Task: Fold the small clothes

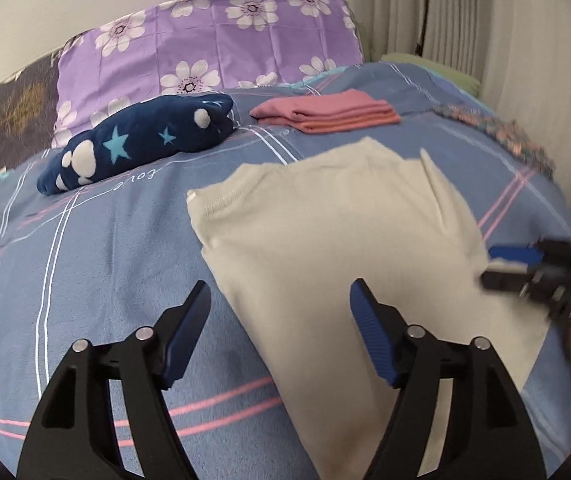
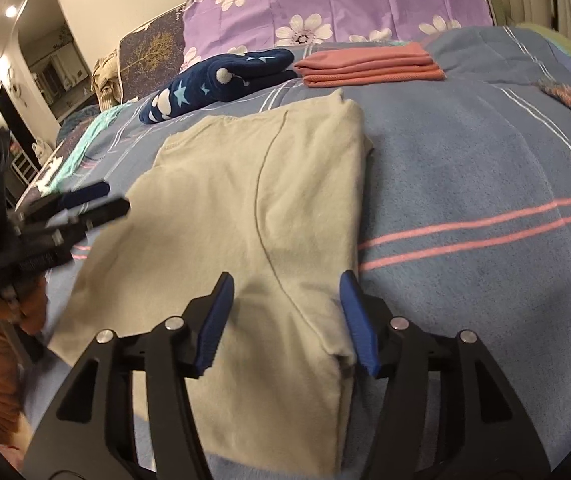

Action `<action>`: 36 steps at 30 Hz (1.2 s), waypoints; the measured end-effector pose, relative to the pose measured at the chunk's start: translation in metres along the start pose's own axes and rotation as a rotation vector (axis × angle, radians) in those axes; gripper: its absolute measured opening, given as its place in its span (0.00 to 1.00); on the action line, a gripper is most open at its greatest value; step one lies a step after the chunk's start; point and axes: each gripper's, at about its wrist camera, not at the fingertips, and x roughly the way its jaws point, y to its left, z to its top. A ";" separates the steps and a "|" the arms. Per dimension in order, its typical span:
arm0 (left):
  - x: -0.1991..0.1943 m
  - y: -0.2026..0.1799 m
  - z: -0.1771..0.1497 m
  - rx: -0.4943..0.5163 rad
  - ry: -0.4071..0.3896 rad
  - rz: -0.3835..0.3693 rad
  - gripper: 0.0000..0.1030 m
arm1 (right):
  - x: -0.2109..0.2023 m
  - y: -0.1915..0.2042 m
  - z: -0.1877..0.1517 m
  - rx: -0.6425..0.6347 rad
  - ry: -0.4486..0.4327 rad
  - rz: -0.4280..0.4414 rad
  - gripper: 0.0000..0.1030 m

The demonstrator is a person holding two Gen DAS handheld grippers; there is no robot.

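Beige garment (image 1: 337, 216) flat on blue bedspread (image 1: 105, 248)

Soft, even room light falls cool in the left wrist view and warmer in the right, where small ceiling lamps (image 2: 10, 11) glare at the upper left. Both fisheye pictures bow strongly and darken at the rim. The opposite black gripper with blue pads (image 1: 525, 270) smears, probably from motion.
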 end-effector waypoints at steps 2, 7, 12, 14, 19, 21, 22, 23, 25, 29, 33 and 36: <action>0.004 -0.001 -0.003 0.010 0.014 0.001 0.73 | -0.008 -0.009 0.005 0.028 -0.003 0.008 0.57; 0.016 0.006 -0.006 -0.067 0.058 -0.062 0.77 | -0.013 -0.034 0.021 0.084 0.019 0.017 0.59; 0.023 0.015 -0.013 -0.150 0.092 -0.130 0.79 | 0.014 -0.042 0.024 0.119 0.114 0.090 0.60; 0.025 0.016 -0.014 -0.165 0.097 -0.143 0.80 | 0.017 -0.039 0.025 0.094 0.113 0.089 0.63; 0.028 0.017 -0.015 -0.174 0.104 -0.162 0.82 | 0.027 -0.032 0.032 0.048 0.135 0.105 0.68; 0.030 0.019 -0.015 -0.188 0.110 -0.186 0.83 | 0.032 -0.030 0.037 0.020 0.144 0.114 0.68; 0.031 0.021 -0.014 -0.193 0.113 -0.198 0.83 | 0.035 -0.030 0.040 0.009 0.149 0.124 0.69; 0.032 0.021 -0.013 -0.194 0.115 -0.206 0.83 | 0.038 -0.030 0.042 0.004 0.153 0.136 0.69; 0.037 0.021 -0.010 -0.191 0.120 -0.220 0.83 | 0.049 -0.031 0.051 -0.010 0.167 0.177 0.69; 0.049 0.024 0.000 -0.200 0.128 -0.246 0.83 | 0.067 -0.035 0.069 -0.002 0.181 0.274 0.66; 0.050 0.024 0.006 -0.208 0.128 -0.222 0.60 | 0.075 -0.029 0.076 0.004 0.165 0.245 0.41; 0.038 0.022 0.008 -0.184 0.098 -0.165 0.39 | 0.060 -0.017 0.074 -0.053 0.120 0.199 0.20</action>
